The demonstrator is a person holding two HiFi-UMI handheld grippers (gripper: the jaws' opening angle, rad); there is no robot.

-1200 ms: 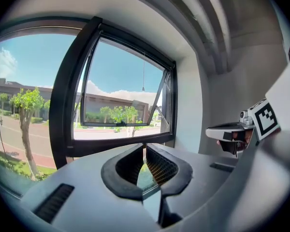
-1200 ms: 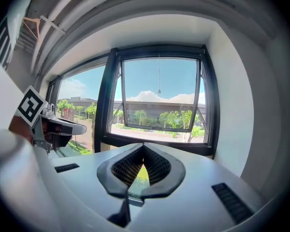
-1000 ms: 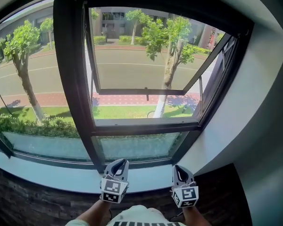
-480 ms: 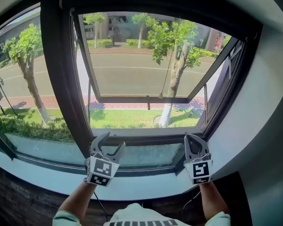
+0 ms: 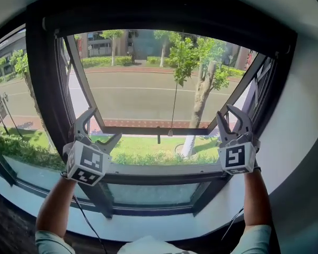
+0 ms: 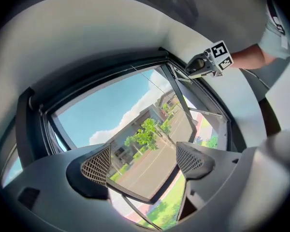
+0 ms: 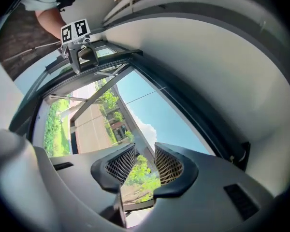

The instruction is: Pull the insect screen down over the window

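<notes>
On the left, the grey two-jaw left gripper (image 5: pixel 102 126) is held up before the dark-framed window (image 5: pixel 47 89), its jaws spreading wide with only air between them. In the middle, a thin dark cord (image 5: pixel 173 107) hangs from the black housing bar (image 5: pixel 164 15) across the frame's top, and the insect screen is not yet drawn over the opening. On the right, the matching right gripper (image 5: pixel 233 118) is up beside the frame, its jaws parting a little and holding nothing.
</notes>
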